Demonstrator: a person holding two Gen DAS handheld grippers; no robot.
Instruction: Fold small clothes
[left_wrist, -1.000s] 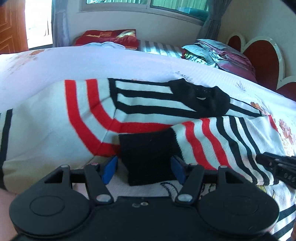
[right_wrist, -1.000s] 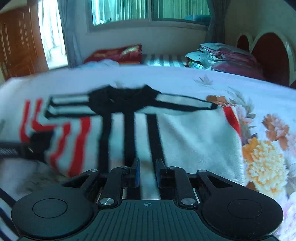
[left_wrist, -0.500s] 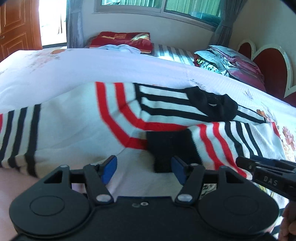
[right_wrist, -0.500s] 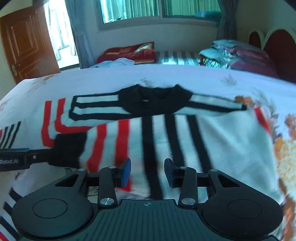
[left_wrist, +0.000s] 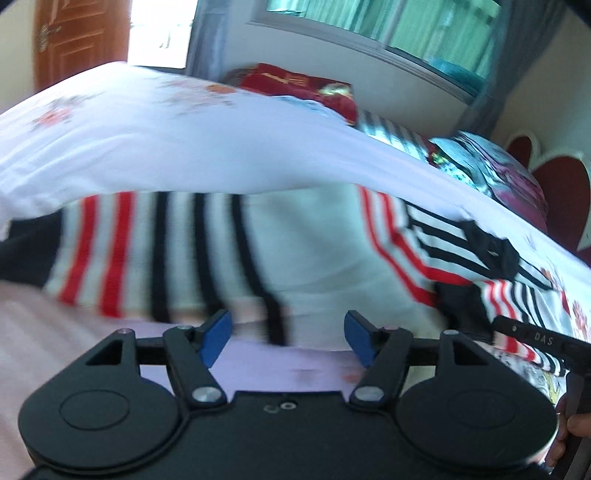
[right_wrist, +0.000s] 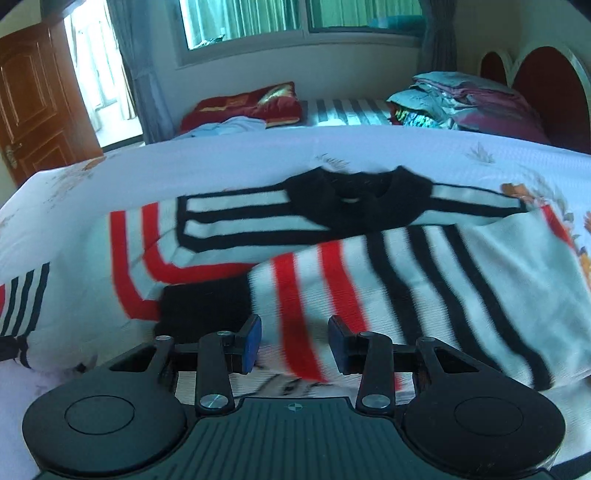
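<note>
The sweater lies spread out on the bed, white with red and black stripes and a black collar. One sleeve is already folded across the front, and its black cuff rests near the middle. I think the sweater is soft, floppy and light. It will bend and bunch up anywhere I lift it, so I should pinch it at an edge, like the other cuff or the hem, not in the middle.

My left gripper is wide open and holds nothing. The other sleeve lies flat just past its blue pads.

My right gripper has just opened partway and is empty too. The folded sleeve lies right under and in front of it. My right gripper also shows at the right edge of the left view.
</note>
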